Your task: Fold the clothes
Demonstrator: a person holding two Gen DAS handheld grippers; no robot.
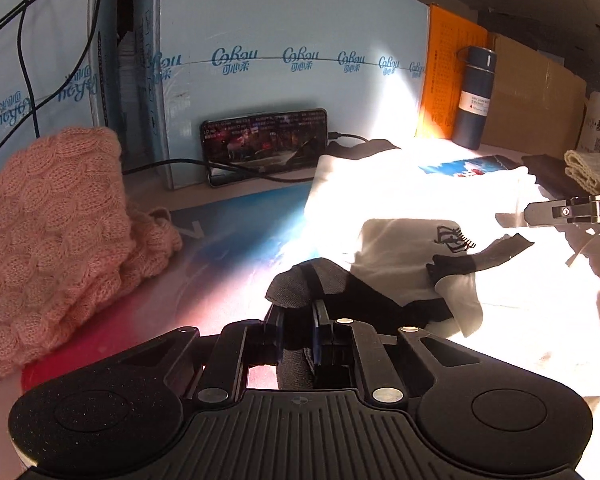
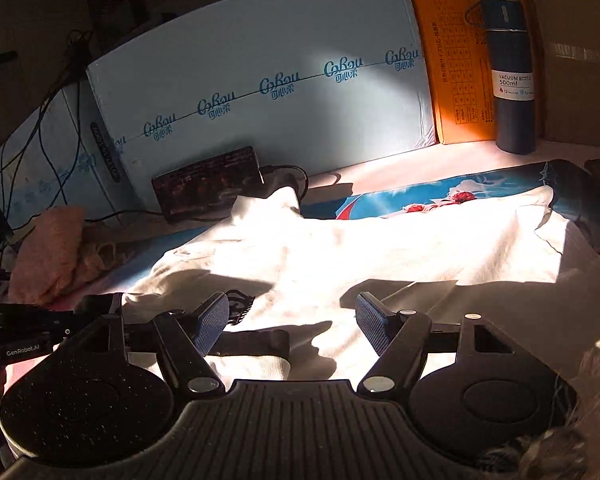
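Nearest in the left wrist view, the left tool (image 1: 298, 320) is seen clamped on a dark trim edge of the white garment (image 1: 400, 256), with the black cloth bunched between its fingers. In the right wrist view, the right tool (image 2: 292, 320) is held with its fingers wide apart, low over the same white garment (image 2: 380, 248), and nothing is gripped by it. The garment is spread across the desk (image 2: 380, 168), partly over a blue printed mat (image 2: 440, 194).

The fold is judged to be only begun. It would be done well if a second edge is taken by the right tool, so that the cloth can be lifted evenly and laid flat without wrinkles.

To the left a pink knitted sweater (image 1: 48, 224) lies near, so little room is left there. Farther back, a phone (image 1: 264, 140) with its cable leans on the blue boxes (image 1: 292, 40), and a dark bottle (image 2: 512, 80) stands at the far right; the fold should be kept away from them.
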